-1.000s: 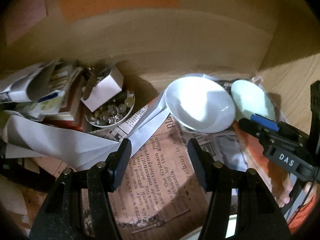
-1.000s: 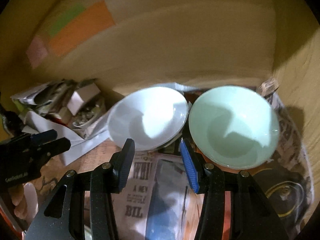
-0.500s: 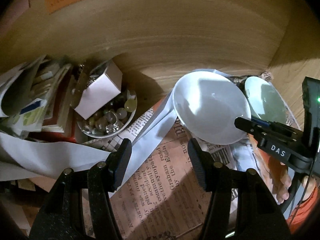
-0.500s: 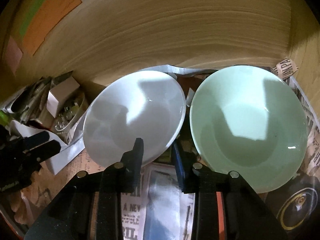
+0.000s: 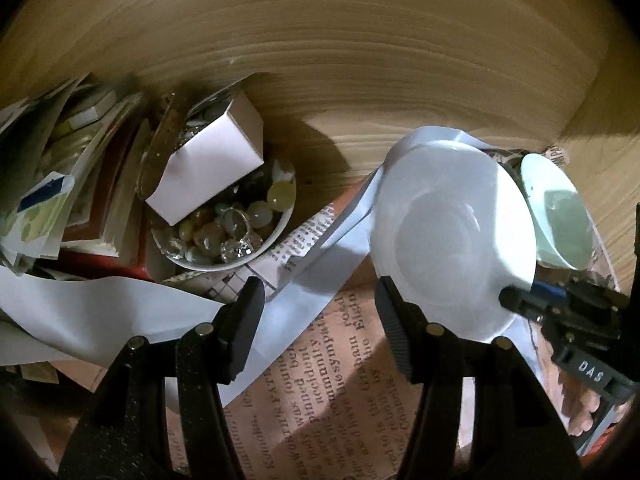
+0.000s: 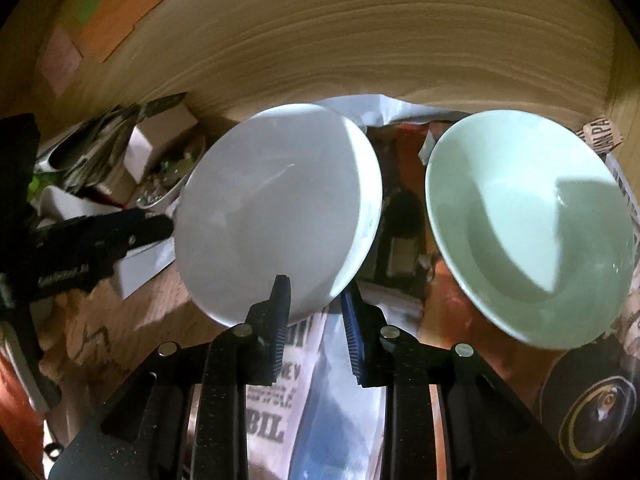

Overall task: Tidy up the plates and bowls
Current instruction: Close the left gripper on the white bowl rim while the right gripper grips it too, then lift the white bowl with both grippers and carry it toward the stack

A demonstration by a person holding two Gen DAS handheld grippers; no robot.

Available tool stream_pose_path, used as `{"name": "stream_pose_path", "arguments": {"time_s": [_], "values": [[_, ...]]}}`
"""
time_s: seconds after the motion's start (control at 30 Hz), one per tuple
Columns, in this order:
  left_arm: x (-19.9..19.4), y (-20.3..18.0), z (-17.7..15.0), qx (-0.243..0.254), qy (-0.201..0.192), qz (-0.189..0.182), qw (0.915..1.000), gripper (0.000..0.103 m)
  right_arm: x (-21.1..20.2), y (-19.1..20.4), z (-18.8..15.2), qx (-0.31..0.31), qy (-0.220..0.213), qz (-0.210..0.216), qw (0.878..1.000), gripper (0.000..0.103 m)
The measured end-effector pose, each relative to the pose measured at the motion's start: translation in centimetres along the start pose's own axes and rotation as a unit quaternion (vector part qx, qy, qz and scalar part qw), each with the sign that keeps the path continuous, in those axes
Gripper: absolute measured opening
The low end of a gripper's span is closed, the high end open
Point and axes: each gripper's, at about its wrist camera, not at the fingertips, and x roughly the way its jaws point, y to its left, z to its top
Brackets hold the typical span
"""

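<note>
Left claw (image 5: 320, 328) hangs open over newspaper (image 5: 340, 380); white bowl (image 5: 452, 236) tilted beside green bowl (image 5: 560, 216); right claw (image 5: 520, 300) pinches white bowl's rim.

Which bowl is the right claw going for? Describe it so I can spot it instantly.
On the newspaper-covered shelf against the wooden back wall, two empty bowls sit side by side. It is the white bowl, left of the pale green bowl, tilted with its near rim pinched in the right claw. Unlike the small bowl of beads further left, it holds nothing.
</note>
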Motion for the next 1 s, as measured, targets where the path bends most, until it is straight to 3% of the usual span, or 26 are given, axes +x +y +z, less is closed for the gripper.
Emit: {"name": "stream_pose_path", "arguments": {"time_s": [0.3,0.47,0.57,0.7,0.83,1.0], "values": [[-0.2,-0.6,0.0,0.013,-0.001,0.001,0.9999,0.058,-0.3,0.9,-0.6,0.004,0.012,0.039,0.999,0.023],[1.2,-0.4,-0.1,0.013,0.018,0.008,0.9997,0.055,-0.4,1.8,-0.6,-0.016,0.006,0.021,1.000,0.026],[1.9,-0.3,-0.2,0.014,0.029,0.000,0.9995,0.044,0.1,1.6,0.0,-0.011,0.001,0.002,1.000,0.026],[2.5,-0.5,-0.5,0.025,0.037,-0.010,0.9989,0.030,1.3,1.1,0.9,0.005,0.003,0.005,1.000,0.026],[2.5,-1.3,-0.7,0.050,0.038,-0.016,0.9979,0.014,1.6,1.7,1.0,-0.002,-0.007,-0.002,1.000,0.019],[2.6,-2.3,-1.0,0.069,0.031,0.003,0.9971,0.014,1.2,2.1,0.7,-0.004,-0.012,-0.013,1.000,0.019]]}}
